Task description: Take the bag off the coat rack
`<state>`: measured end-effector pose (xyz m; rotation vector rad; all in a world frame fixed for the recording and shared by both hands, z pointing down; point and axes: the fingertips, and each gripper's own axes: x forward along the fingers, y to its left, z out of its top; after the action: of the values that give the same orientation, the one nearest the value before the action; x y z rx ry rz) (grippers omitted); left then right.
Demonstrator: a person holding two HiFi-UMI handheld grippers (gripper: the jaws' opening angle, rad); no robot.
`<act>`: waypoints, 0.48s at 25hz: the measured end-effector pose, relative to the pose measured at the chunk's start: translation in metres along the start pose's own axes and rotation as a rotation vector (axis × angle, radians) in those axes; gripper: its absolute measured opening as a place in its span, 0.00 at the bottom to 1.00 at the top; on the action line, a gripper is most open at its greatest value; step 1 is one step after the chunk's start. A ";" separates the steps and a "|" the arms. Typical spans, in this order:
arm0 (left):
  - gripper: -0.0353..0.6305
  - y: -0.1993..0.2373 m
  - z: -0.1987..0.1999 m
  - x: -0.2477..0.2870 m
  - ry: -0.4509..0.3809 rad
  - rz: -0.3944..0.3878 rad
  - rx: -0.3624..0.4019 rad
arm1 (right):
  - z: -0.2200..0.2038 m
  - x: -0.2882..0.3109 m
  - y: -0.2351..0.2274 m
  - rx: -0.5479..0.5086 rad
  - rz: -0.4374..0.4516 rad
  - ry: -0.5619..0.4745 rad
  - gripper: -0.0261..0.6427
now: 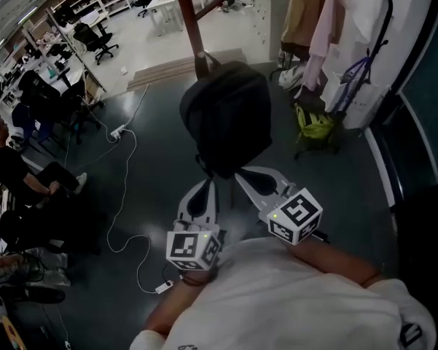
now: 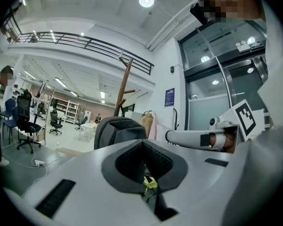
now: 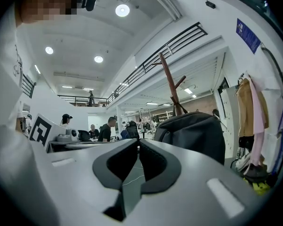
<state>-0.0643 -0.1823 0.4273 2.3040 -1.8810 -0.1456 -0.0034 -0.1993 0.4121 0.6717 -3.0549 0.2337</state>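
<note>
A dark grey floor point(image 1: 153, 166) fills most of the head view, running back to a bright office area with black office chairs point(image 1: 95, 41) and, at the left edge, seated people point(image 1: 14, 170); along the right wall hang garments point(image 1: 328, 20) in tan, pink and white; a brown wooden coat rack point(image 1: 187, 17) rises at top centre, its pole and side pegs also showing in the left gripper view point(image 2: 124, 86) and the right gripper view point(image 3: 172, 86); the bag point(image 1: 229, 119), a black backpack, hangs on that rack by its top loop, resting against the pole and clear of the floor, and stands just beyond both grippers; the left gripper point(image 1: 212, 184) points up at the bag's lower edge from below, near it, though I cannot tell whether it touches; in its own view the left gripper point(image 2: 142, 142) has its jaws closed tip to tip with nothing between them, the bag point(image 2: 117, 131) sitting behind and to the left; the right gripper point(image 1: 238, 175) lies just beside it, aimed at the same lower edge; in its own view the right gripper point(image 3: 137, 142) shows its jaws together with only a thin slit, gripping nothing, the bag point(image 3: 195, 135) behind and to the right; a yellow-green bag point(image 1: 315, 126) sits on the floor under the garments; a white cable point(image 1: 127, 195) loops over the floor from a power strip point(image 1: 117, 132).
</note>
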 end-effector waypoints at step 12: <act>0.06 -0.004 -0.007 0.039 0.027 -0.007 -0.004 | -0.011 0.004 -0.042 0.049 -0.013 0.018 0.05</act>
<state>-0.0517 -0.2194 0.4343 2.2978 -1.8583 -0.1180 0.0104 -0.2371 0.4289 0.6869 -3.0358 0.3144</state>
